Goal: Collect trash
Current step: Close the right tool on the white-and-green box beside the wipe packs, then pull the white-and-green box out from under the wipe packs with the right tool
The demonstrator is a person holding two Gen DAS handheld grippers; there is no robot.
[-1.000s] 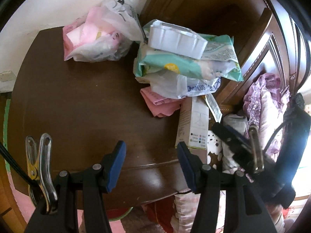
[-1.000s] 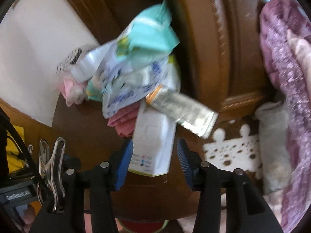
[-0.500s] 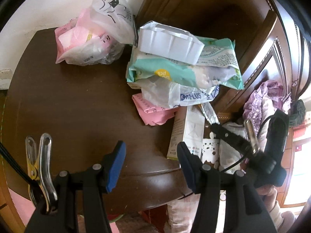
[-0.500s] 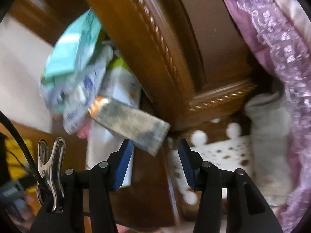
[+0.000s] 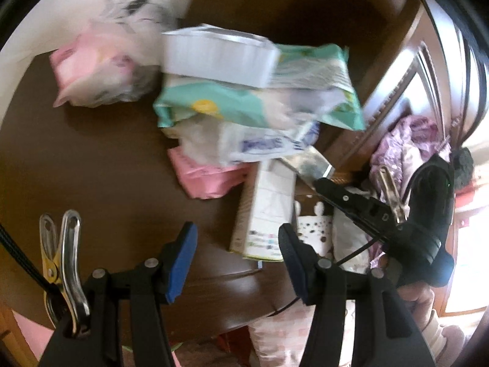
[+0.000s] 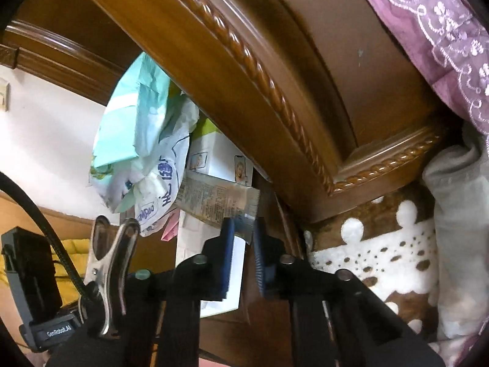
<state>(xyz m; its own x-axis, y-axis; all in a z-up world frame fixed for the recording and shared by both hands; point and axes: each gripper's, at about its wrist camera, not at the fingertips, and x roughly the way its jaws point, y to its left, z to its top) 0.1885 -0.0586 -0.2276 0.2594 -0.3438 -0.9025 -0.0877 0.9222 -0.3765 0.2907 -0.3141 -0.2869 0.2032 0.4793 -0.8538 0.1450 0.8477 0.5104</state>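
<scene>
Closing on the loose end of a silver foil wrapper, the right claw has just pressed its jaws in, pinching the corner that pokes out of the litter pile on the bench, likely because that free end is easiest to reach. The wrapper lies across a white carton, beside the headboard. The left claw hangs spread and empty over the bench edge, probably waiting.

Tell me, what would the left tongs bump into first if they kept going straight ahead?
Probably the bare dark wooden tabletop. The left tongs stand open, pointing steeply down at it; the white carton lies just to the side. Depth is hard to judge.
</scene>
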